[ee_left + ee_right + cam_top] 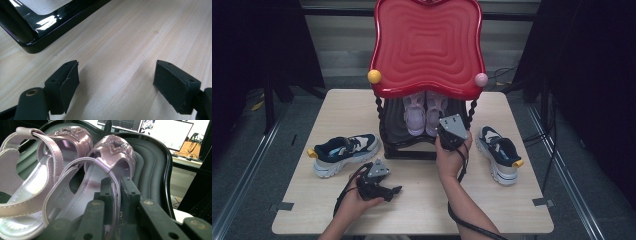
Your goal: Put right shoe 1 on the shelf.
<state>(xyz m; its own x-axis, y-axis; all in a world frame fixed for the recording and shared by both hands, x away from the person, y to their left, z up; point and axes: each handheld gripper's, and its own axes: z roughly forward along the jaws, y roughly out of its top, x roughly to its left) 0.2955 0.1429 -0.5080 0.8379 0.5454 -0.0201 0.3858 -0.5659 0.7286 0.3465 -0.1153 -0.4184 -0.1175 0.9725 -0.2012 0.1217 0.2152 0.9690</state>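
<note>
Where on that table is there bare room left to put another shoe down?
The table's near strip, between the left tongs and the right-hand sneaker, is bare. So is the far left corner beyond the left-hand sneaker. The black lower shelf is crowded: both lilac sandals lie there, the right tongs pinching one's strap.

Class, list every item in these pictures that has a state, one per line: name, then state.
Right gripper: shut on the right sandal's heel strap.
Left gripper: open, empty, over the table.
Right sandal: upright on the lower shelf, held.
Left sandal: upright beside it, free.
Left sneaker: on its sole, free.
Right sneaker: on its sole, free.
</note>
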